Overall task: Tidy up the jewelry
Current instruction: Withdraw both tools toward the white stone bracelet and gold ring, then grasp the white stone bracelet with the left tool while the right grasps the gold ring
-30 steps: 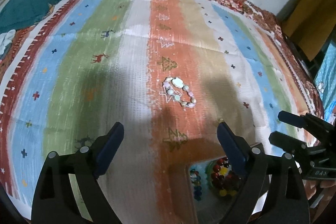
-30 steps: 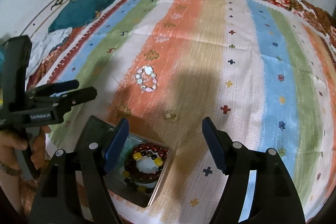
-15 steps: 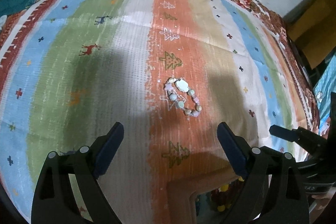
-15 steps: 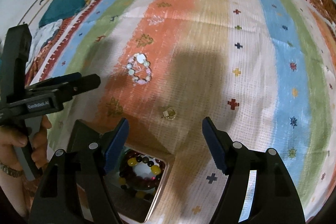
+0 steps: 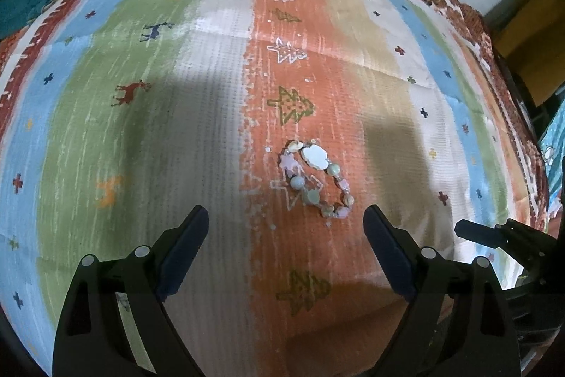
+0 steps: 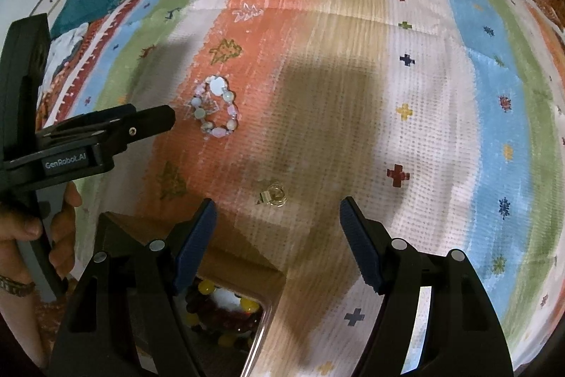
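Since both sets of jaws are pointing steeply down at the striped bedspread (image 5: 219, 115), the whole thing comes down to which piece lies in front of which hand. My left gripper (image 5: 286, 228) has its jaws spread wide with nothing between them, and the pastel bead bracelet (image 5: 316, 181) lies just ahead of them on the orange stripe, a bit toward the right-hand finger rather than dead centre. It's squashed into a long loop, and its long axis runs diagonally, from the big white shell bead at the far left down toward the near right, so I'd say the jaws cross it at an angle, not square. My right gripper (image 6: 279, 225) is also open and empty, and the small ring (image 6: 273, 194) lies just beyond its fingertips, almost centred in the gap. From the right wrist view the bracelet (image 6: 215, 112) is well off to the left, right beside the left gripper's tip (image 6: 155, 119), so the left hand is clearly the nearer one for it and the right is nearer the ring. The jewelry box (image 6: 243, 281), with a dark red and yellow bead bracelet (image 6: 219, 313) already in it, is at the near edge, partly hidden behind the right gripper's left finger. My guess is bracelet goes left, ring goes right, both still untouched.
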Demonstrator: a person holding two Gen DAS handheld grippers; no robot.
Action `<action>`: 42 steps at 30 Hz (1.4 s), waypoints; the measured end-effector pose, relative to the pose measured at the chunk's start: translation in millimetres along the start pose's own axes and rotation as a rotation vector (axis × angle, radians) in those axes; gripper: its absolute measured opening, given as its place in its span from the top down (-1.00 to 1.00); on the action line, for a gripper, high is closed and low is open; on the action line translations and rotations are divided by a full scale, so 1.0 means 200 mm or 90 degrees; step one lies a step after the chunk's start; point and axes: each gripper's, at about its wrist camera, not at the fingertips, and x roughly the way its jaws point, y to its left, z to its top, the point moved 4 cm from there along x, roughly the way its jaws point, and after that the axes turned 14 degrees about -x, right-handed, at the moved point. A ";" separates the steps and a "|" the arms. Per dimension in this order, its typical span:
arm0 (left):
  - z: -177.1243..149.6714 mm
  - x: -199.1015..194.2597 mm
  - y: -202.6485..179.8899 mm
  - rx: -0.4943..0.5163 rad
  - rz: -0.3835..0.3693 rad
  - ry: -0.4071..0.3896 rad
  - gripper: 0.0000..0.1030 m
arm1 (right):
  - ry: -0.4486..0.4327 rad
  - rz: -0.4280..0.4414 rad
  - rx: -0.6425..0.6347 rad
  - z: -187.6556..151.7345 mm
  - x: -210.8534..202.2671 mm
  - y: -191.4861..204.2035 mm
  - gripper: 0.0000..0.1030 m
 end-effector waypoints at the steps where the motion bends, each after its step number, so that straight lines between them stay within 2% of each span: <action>1: 0.01 0.01 0.00 0.001 0.003 0.000 -0.69 | 0.002 0.001 0.001 0.00 0.01 0.00 -0.40; 8: 0.03 0.05 -0.03 0.027 0.022 -0.003 -0.68 | 0.019 0.008 -0.003 0.02 0.07 -0.01 -0.40; 12: 0.04 0.10 -0.04 0.046 0.040 0.000 -0.55 | 0.027 0.008 -0.010 0.03 0.09 -0.01 -0.40; 20: 0.04 0.16 -0.06 0.091 0.081 -0.005 -0.45 | 0.049 0.011 -0.020 0.04 0.16 -0.01 -0.40; 23: 0.05 0.17 -0.05 0.102 0.093 -0.013 -0.28 | 0.058 0.010 -0.022 0.04 0.19 0.00 -0.40; 28: 0.04 0.18 -0.06 0.126 0.096 -0.011 -0.21 | 0.065 0.010 -0.032 0.05 0.22 0.02 -0.39; 30: 0.05 0.19 -0.07 0.135 0.097 -0.012 -0.04 | 0.068 0.013 -0.024 0.04 0.22 0.02 -0.12; 37: 0.02 0.19 -0.11 0.151 0.074 0.003 0.48 | 0.071 0.017 0.001 0.04 0.24 -0.02 0.22; 38: 0.02 0.20 -0.11 0.150 0.070 0.006 0.56 | 0.071 0.018 0.008 0.04 0.24 -0.03 0.32; 39: 0.01 0.20 -0.12 0.148 0.066 0.008 0.57 | 0.070 0.019 0.013 0.04 0.24 -0.03 0.47; 42: 0.01 0.20 -0.12 0.146 0.064 0.008 0.58 | 0.069 0.020 0.019 0.03 0.24 -0.06 0.63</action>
